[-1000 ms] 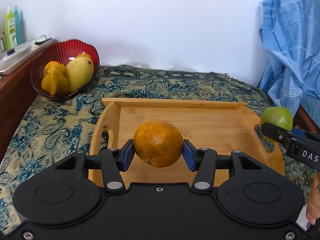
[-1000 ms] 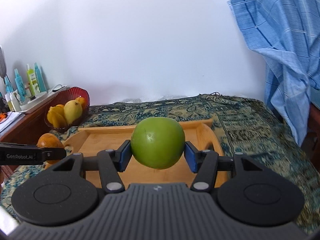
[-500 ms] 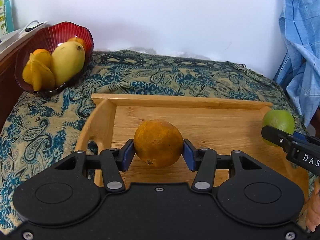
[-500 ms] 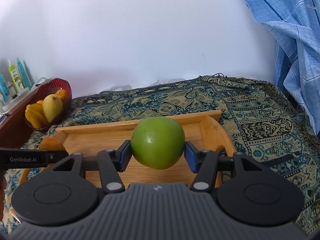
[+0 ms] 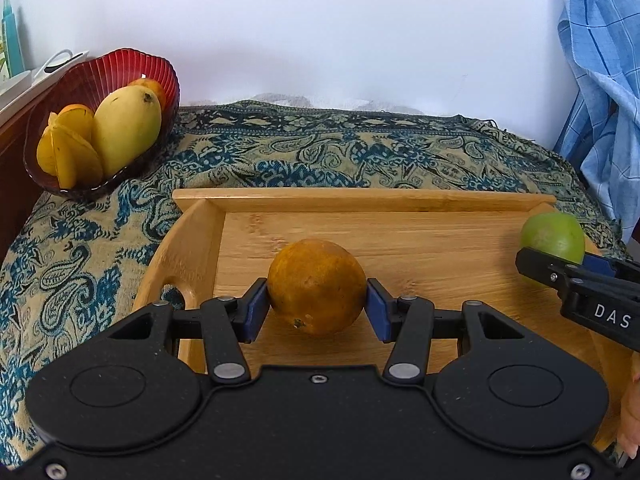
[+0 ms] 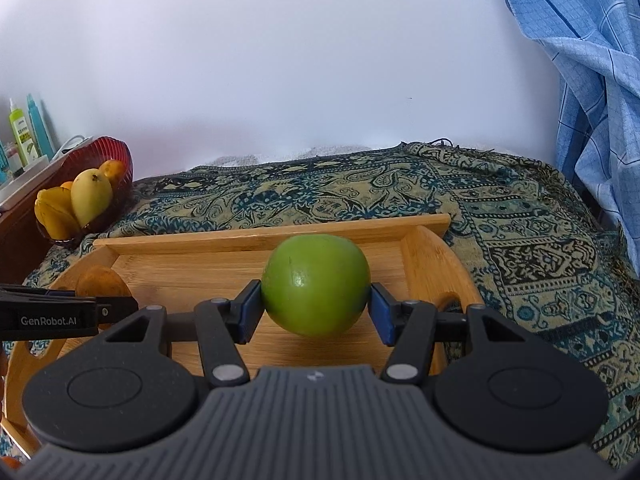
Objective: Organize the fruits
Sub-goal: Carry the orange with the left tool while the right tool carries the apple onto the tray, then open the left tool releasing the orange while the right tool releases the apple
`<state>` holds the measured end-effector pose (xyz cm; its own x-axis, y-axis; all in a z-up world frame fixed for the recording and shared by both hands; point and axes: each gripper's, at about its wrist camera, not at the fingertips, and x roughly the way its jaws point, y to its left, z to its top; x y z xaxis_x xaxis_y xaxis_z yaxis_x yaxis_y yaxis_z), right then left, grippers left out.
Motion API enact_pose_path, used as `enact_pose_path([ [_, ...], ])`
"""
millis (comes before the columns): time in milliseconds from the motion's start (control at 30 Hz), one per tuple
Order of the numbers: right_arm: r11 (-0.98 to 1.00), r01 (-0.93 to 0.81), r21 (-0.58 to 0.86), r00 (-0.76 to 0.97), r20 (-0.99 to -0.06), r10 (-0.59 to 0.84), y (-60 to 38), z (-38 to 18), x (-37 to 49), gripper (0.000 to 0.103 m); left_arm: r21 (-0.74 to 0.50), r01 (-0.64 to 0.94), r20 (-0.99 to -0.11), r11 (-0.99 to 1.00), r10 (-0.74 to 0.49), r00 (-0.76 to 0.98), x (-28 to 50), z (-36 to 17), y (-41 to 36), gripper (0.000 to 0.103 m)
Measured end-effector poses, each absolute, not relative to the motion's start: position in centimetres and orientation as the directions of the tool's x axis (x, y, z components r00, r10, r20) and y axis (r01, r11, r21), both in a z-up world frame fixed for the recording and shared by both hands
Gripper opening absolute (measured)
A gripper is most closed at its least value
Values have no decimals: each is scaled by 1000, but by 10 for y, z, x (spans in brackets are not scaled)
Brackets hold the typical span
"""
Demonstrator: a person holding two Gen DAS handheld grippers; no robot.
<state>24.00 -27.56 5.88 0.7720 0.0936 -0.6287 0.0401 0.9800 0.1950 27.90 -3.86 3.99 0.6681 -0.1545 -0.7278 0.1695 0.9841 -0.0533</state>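
My left gripper (image 5: 317, 304) is shut on an orange (image 5: 316, 286), held low over the left part of a wooden tray (image 5: 360, 199). My right gripper (image 6: 316, 306) is shut on a green apple (image 6: 315, 284), held low over the right part of the same tray (image 6: 280, 234). The apple also shows at the right of the left wrist view (image 5: 554, 237), and the orange shows at the left of the right wrist view (image 6: 100, 282). A red bowl (image 5: 100, 76) at the back left holds a mango (image 5: 126, 126), a starfruit (image 5: 68, 152) and an orange fruit.
The tray lies on a paisley cloth (image 5: 320, 148) covering the surface. A blue checked fabric (image 6: 580, 60) hangs at the right. A wooden ledge with bottles (image 6: 24, 132) stands at the far left behind the bowl. A white wall is behind.
Both grippers have moved forward and down toward the tray with their fruit still held. The tray and bowl look larger and closer.
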Motion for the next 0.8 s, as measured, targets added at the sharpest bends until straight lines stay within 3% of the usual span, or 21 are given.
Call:
enact_pose_path([
  [567, 979, 54, 195, 757, -648, 87, -279, 53, 243, 60, -55, 160, -724, 986, -149, 673, 280, 40, -39, 50],
  [633, 981, 49, 190, 754, -651, 89, -279, 54, 243, 66, -55, 161, -725, 985, -150, 672, 279, 40, -39, 57],
  [667, 981, 43, 187, 751, -654, 92, -279, 55, 243, 74, -53, 160, -725, 986, -148, 672, 279, 40, -40, 66],
  [700, 982, 35, 184, 751, -653, 95, -278, 55, 243, 75, -48, 158, -723, 986, -144, 676, 278, 41, -39, 74],
  [800, 985, 23, 172, 756, -648, 95, -277, 58, 241, 84, -35, 164, -719, 986, -139, 681, 275, 40, -41, 78],
])
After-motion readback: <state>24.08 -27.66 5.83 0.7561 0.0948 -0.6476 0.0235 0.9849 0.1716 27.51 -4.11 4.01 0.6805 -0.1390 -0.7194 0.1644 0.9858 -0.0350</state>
